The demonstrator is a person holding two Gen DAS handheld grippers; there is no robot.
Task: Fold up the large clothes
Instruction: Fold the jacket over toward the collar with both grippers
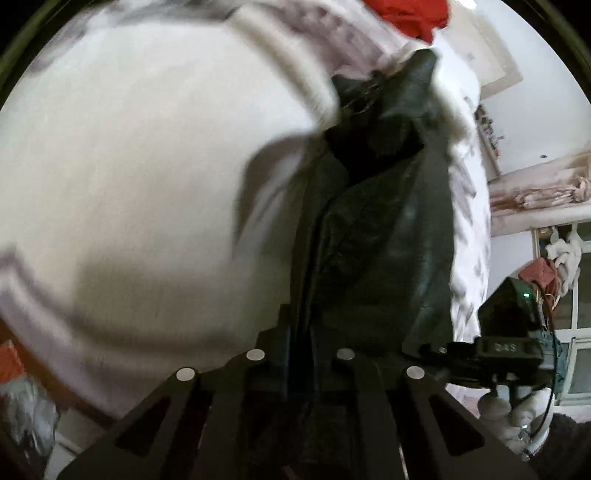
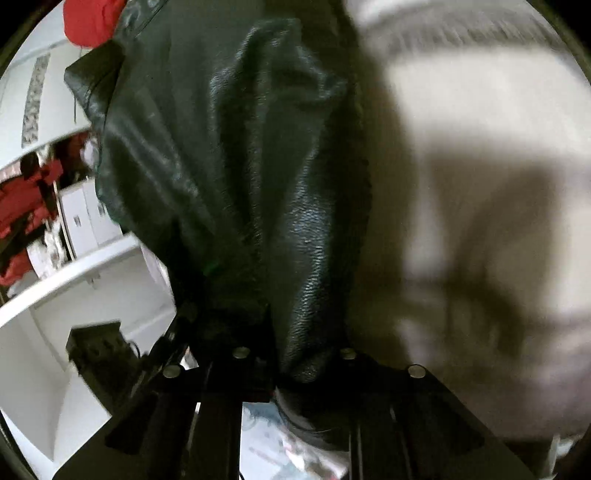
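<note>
Both grippers grip one black leather garment [image 1: 376,229]. The left gripper [image 1: 301,354] has its jaws pinched tight on a fold of it, and the right gripper [image 2: 295,354] likewise clamps a thicker fold. The leather drapes ahead of both over a blurred white bedsheet [image 1: 147,184]; a red cloth [image 1: 410,14] lies beyond.

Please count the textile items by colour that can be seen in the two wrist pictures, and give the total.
Black: 1, the leather garment held by both grippers
Red: 1, the red cloth at the top
White: 1, the bed sheet underneath
Total: 3
</note>
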